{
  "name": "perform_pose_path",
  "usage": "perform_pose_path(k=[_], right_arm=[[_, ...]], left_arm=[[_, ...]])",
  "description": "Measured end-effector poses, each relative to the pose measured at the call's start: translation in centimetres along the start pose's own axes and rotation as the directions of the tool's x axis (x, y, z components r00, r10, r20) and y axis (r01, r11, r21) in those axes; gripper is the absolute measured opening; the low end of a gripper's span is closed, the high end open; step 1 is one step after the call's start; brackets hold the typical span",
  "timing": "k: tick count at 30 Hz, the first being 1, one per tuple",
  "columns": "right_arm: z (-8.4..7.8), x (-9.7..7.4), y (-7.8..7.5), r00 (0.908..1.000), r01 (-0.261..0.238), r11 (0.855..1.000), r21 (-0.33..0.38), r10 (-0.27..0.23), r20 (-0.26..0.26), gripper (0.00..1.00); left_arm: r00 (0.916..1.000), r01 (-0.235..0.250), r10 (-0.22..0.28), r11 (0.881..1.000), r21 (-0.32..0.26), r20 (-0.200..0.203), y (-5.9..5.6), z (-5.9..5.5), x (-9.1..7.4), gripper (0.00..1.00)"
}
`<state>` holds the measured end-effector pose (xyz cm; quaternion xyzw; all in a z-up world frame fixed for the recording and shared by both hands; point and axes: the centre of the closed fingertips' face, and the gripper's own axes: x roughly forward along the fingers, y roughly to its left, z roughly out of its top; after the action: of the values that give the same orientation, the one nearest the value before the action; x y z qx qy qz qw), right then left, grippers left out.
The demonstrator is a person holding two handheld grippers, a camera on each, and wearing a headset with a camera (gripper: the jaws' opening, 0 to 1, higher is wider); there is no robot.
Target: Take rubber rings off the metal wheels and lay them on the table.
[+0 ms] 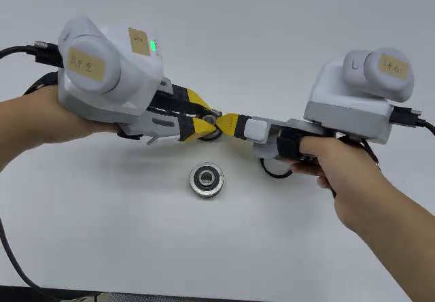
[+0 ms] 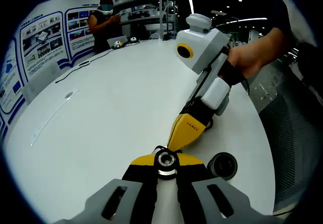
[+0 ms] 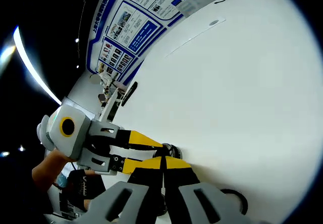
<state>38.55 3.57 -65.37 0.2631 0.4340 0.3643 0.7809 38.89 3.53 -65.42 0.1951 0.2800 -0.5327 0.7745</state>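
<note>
Mid-frame, my left gripper [image 1: 203,126] clamps a metal wheel [image 1: 212,119], bracing it; my right gripper [image 1: 225,124] pinches shut at its rim (presumably peeling rubber).

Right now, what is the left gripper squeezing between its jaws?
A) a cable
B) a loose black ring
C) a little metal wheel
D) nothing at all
C: the left gripper has its yellow-tipped jaws closed on either side of a small metal wheel, seen right between them in the left gripper view.
</note>
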Motion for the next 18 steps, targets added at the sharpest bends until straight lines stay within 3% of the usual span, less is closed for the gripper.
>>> perform_pose_path(k=[9,11,13,18], right_arm=[[-0.1,0.2,0.3,0.9999,-0.01,1.0,-0.028,0.01,-0.004,0.01],[0.5,0.4,1.2,0.9982,-0.054,0.999,-0.007,0.054,0.028,0.01],[0.4,0.5,0.7,0.9999,-0.011,1.0,-0.028,0.011,0.002,0.01],[0.7,-0.2,0.4,0.9997,-0.02,1.0,-0.007,0.02,0.013,0.01]], left_arm=[[1.0,-0.002,0.002,1.0,0.002,0.003,0.0,0.0,0.0,0.13],[1.0,-0.003,0.003,1.0,0.002,0.003,0.0,0.0,0.0,0.13],[1.0,-0.005,0.005,1.0,0.0,0.005,0.0,0.0,0.0,0.13],[1.0,-0.003,0.003,1.0,0.002,0.005,0.0,0.1,0.0,0.13]])
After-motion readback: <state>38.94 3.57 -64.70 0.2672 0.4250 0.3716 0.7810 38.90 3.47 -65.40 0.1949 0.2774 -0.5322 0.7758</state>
